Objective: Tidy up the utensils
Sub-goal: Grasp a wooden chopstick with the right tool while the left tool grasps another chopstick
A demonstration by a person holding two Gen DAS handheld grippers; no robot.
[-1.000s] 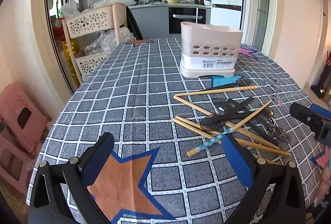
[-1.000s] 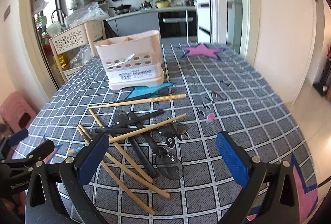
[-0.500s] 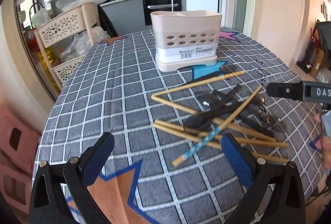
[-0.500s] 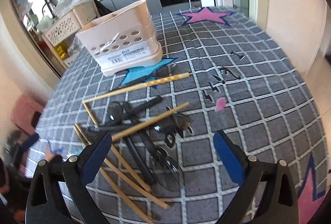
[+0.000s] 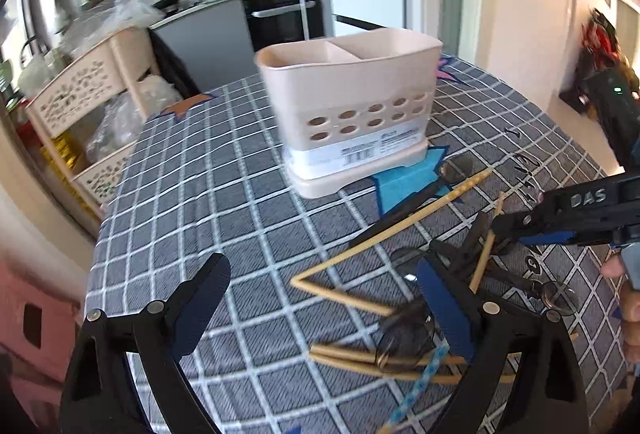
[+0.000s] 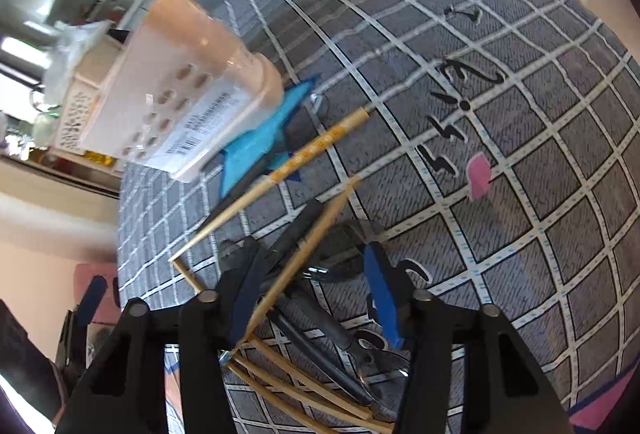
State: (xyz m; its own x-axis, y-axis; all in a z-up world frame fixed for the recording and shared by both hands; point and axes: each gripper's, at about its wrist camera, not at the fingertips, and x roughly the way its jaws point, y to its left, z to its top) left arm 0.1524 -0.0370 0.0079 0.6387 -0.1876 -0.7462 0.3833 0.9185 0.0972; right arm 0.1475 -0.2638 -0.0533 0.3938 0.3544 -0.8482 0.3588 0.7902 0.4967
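Observation:
A beige two-compartment utensil holder (image 5: 348, 105) stands empty on the checked tablecloth; it also shows in the right wrist view (image 6: 180, 85). A heap of wooden chopsticks (image 5: 404, 222) and black spoons (image 5: 404, 334) lies in front of it. My left gripper (image 5: 320, 310) is open, low over the near left of the heap. My right gripper (image 6: 316, 298) is open, tilted, its jaws straddling a chopstick (image 6: 304, 258) and black spoon handles (image 6: 296, 226); it also shows in the left wrist view (image 5: 516, 230).
A beige tiered basket rack (image 5: 88, 105) with plastic bags stands left of the table. A pink stool (image 5: 28, 314) sits at the lower left. The table edge (image 5: 96, 234) runs close on the left. A kitchen counter and oven lie behind.
Both grippers have moved forward toward the heap. The right one has dropped low, tilted, and narrowed its jaws around the chopstick and spoon handles. The left has swung right toward the holder.

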